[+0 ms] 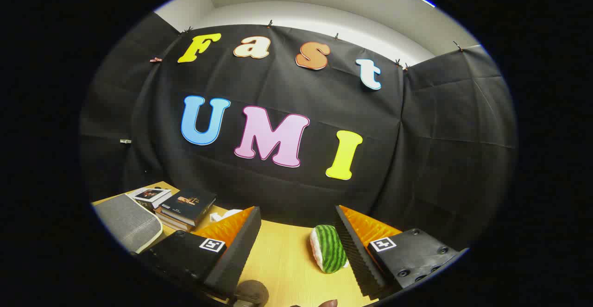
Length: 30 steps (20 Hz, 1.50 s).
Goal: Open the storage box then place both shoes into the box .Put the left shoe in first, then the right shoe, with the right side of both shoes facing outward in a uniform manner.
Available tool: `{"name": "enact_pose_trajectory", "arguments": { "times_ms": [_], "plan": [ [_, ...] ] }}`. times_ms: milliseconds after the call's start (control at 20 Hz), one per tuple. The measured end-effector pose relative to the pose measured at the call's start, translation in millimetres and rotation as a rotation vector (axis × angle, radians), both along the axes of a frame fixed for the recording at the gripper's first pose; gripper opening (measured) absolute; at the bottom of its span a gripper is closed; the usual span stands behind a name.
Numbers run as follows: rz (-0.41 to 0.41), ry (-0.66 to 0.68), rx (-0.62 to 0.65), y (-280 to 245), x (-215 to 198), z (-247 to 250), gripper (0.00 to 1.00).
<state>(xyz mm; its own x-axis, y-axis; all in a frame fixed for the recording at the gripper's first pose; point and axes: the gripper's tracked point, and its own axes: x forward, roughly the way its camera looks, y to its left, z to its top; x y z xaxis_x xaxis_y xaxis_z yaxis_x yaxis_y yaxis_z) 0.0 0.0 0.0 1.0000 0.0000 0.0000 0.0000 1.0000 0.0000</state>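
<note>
**Fingers spread wide, nothing held, above wooden table**

Fingers [234, 244] of the gripper [296, 247] stand far apart with bare table [282, 260] between them; nothing is clamped. Each finger carries a square black-and-white marker tag, pattern too small to decode.

Watermelon-striped green slipper [330, 247], white edge, lies on the table at about 1 o'clock from the gap's middle, just beside the inner face of the right-hand finger; contact unclear, and that finger hides part of it. Left or right shoe: cannot tell.

At 10 o'clock, beyond the left-hand finger, a stack of books [185, 209]; dark cover on top, print unreadable. A lighter book [150, 195] sits just behind it. A grey fabric-covered item with a pale rim [129, 223] lies at 9 o'clock, partly cut off, maybe the storage box, not certain. A white crumpled thing [222, 215] peeks out behind the left-hand finger, mostly hidden.

At 6 o'clock, a dark round object [252, 292] and a fingertip [329, 303], both cut off.
</note>
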Motion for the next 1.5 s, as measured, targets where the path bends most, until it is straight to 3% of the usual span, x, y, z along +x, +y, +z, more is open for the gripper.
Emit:
{"name": "enact_pose_trajectory", "arguments": {
  "times_ms": [1100,1300,1500],
  "plan": [
    [0.021,-0.009,-0.077,2.2,6.0,-1.9,0.97],
    [0.129,0.016,-0.071,30.1,5.8,-9.3,0.97],
    [0.299,0.026,-0.043,73.4,0.8,-14.2,0.97]
  ]
}}
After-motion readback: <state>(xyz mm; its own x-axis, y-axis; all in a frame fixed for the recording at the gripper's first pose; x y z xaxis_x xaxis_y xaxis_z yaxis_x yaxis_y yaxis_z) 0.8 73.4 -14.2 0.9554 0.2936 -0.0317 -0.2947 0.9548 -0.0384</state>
